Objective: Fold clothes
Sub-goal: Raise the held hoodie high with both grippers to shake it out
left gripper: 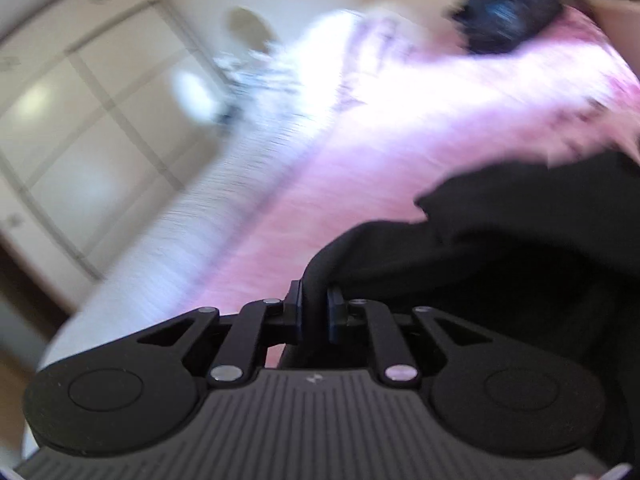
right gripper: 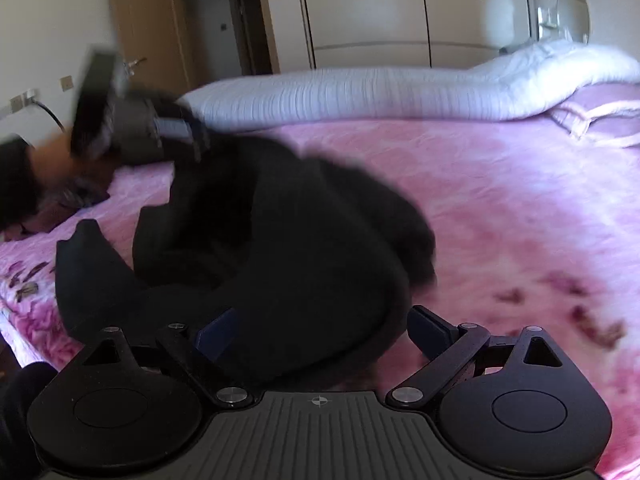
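- While the frames are motion-blurred, the layout reads fine: black garment [right gripper: 256, 248] lies crumpled in a heap on the pink bed sheet [right gripper: 500, 200], toward the left-centre of the bed in the right wrist view.
- Far left of that view: left hand-held gripper [right gripper: 192, 132] is raised over the heap's upper left, a strip of the black cloth running up to it; a hand [right gripper: 52, 160] behind it, blurred.
- Left wrist view: left hand-held gripper's pads [left gripper: 298, 308] are pressed nearly together, pinching a thin rolled edge of the garment; rest of the cloth trails off to the right.
- Centre/right: right hand-held gripper [right gripper: 320, 332] is spread wide; garment bulk sits between the jaws, but the pads do not look pressed on it, so no grip.
- Behind, left to right: wooden door [right gripper: 148, 28], wardrobe [right gripper: 400, 12], white rolled duvet [right gripper: 400, 88] along the far edge of the bed, pillow [right gripper: 600, 116] at right.
- Fold not started, by my judgement; cloth is bunched, not flat.
- Risks: the left pinch holds only a narrow edge, so a fast pull may slip it out.
- Lifting by one corner may twist the heap instead of spreading it.
- Right jaws closing on the bulk could grab several layers and lock in the bunching.
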The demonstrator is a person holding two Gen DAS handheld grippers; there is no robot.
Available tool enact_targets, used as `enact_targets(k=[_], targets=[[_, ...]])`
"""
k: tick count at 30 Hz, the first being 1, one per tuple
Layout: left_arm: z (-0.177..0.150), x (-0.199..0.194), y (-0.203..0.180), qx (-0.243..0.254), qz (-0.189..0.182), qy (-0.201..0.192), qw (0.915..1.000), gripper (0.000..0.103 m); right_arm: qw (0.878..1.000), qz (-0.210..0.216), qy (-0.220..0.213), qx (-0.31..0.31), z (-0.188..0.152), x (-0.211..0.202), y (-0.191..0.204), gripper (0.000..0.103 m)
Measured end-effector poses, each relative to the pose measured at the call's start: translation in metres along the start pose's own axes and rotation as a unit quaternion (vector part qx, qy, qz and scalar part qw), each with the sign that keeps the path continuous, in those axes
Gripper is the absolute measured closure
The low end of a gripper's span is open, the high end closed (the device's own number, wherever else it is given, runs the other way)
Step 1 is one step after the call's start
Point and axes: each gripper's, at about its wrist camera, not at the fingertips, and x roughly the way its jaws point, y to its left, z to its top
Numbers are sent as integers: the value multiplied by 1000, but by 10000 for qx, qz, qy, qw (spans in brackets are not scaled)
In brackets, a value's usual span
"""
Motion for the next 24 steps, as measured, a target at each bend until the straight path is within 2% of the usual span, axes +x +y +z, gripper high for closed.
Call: enact_targets(k=[4, 7, 8, 9, 10, 13, 17, 20, 24], targets=[[-7, -18, 34, -144, 409, 26, 9991, 93, 9979, 171, 174, 600, 7, 43, 13, 8], [-21, -32, 51, -280, 709, 103, 9970, 93, 9974, 146, 255, 651, 13, 77, 24, 9], [-27, -37, 58, -358, 811, 137, 9960, 93, 9976, 66, 308, 614, 13, 85, 22, 23], [-33, -43, 67, -475, 903, 187, 9946, 93, 9979, -35, 333, 558, 14, 91, 15, 45], [-39, -51, 75, -586, 992, 231, 9931, 93, 9980, -92, 353, 508, 16, 95, 8, 81], [-49, -86, 95, -751, 1231, 315, 9890, 93, 9996, -144, 98, 211, 36, 70, -8, 85], [-46, -157, 104, -825, 1716, 188, 9815, 95, 9960, -535, -598, -397, 67, 1, -24, 87], [-35, -224, 113, -991, 2126, -42, 9721, 95, 9844, -915, -1264, -815, 91, -62, -28, 87], [-20, -306, 113, -971, 2629, -267, 9596, 95, 9686, -1097, -1992, -1001, 115, -137, -34, 87]])
